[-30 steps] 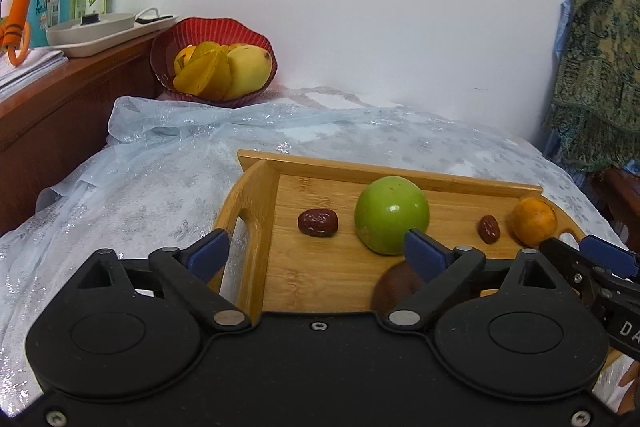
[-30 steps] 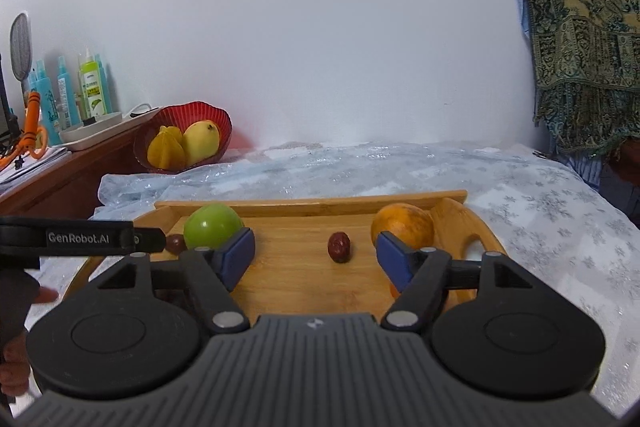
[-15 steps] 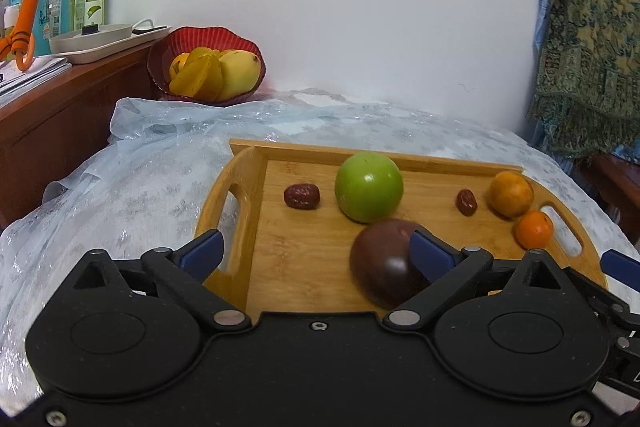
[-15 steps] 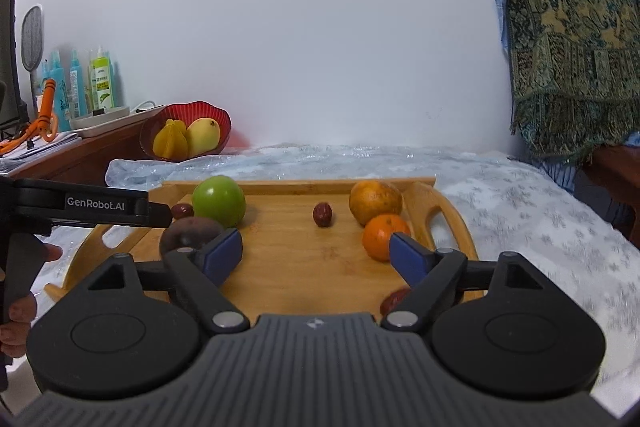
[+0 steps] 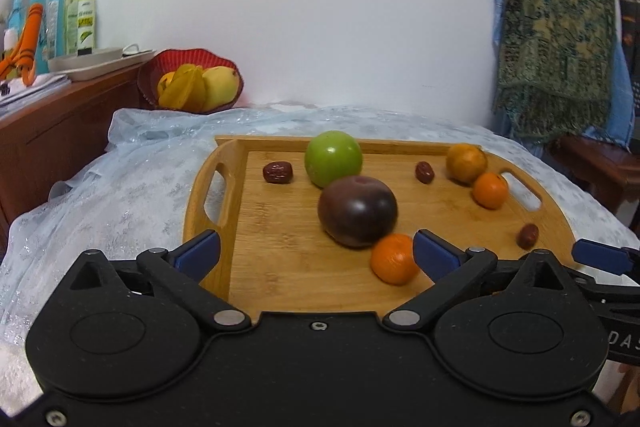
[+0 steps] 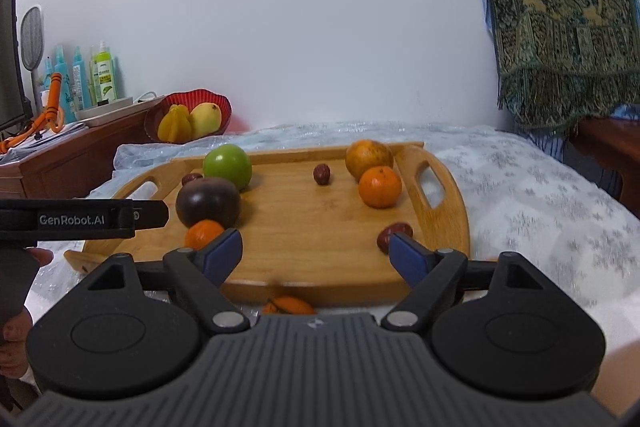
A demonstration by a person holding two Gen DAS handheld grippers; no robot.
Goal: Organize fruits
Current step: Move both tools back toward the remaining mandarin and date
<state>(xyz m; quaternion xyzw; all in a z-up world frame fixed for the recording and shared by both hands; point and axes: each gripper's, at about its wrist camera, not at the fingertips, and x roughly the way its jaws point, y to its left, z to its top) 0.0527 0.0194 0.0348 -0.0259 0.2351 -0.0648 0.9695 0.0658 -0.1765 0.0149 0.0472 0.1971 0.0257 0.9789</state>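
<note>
A wooden tray (image 5: 224, 187) lies on the pale bedspread. On it are a green apple (image 5: 333, 163), a dark purple fruit (image 5: 357, 211), three oranges and three red dates. My left gripper (image 5: 316, 253) hovers over the tray's near edge. Its jaws are opening, and a small orange (image 5: 394, 259) lies just inside the right pad, untouched. My right gripper (image 6: 315, 253) stands open over the tray's (image 6: 452, 195) front edge, with a date (image 6: 394, 233) beside its right pad. A piece of orange fruit (image 6: 288, 305) peeks out below the tray's front.
A red bowl (image 5: 192, 83) with starfruit and a mango stands at the back left. Beside it is a wooden sideboard (image 5: 60, 131) with bottles. A patterned cloth (image 5: 556, 39) hangs at the right. A hand (image 6: 16, 331) holds the left gripper.
Both grippers have drawn back from the tray, so more fruit has come into view. The jaws of both have widened.
</note>
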